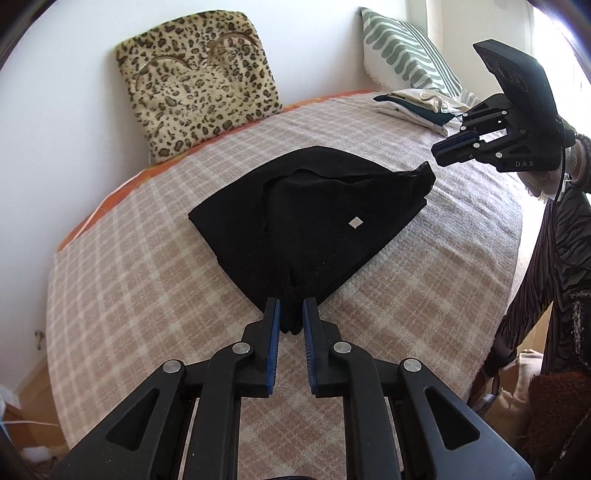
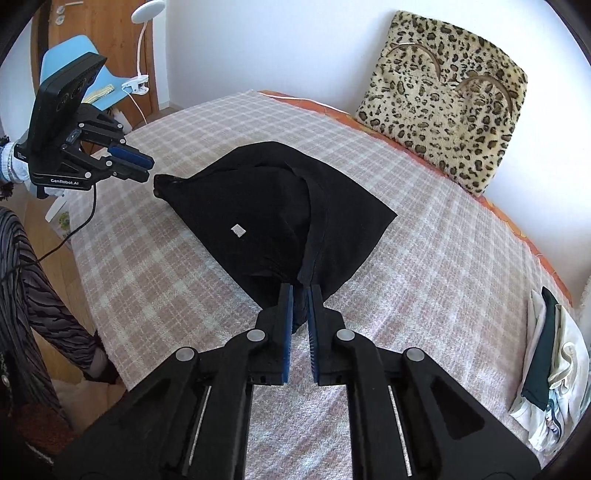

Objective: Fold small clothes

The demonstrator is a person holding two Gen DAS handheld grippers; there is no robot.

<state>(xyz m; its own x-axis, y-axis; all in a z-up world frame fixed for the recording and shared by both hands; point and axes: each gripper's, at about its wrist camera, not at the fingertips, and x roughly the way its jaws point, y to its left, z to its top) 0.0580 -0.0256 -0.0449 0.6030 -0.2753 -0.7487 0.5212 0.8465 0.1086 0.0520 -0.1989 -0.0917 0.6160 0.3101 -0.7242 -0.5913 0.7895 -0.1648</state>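
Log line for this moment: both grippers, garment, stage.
left gripper: shut on black garment corner | right gripper: shut on opposite corner | garment: on plaid blanket, corners lifted | stage: fold underway

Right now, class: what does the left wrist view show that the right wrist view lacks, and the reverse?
Only the left wrist view shows the striped pillow. Only the right wrist view shows the lamp and blue chair. Both show the black garment, each gripper, left gripper and right gripper, pinching a corner of it, the leopard cushion, the plaid blanket and the folded pile.
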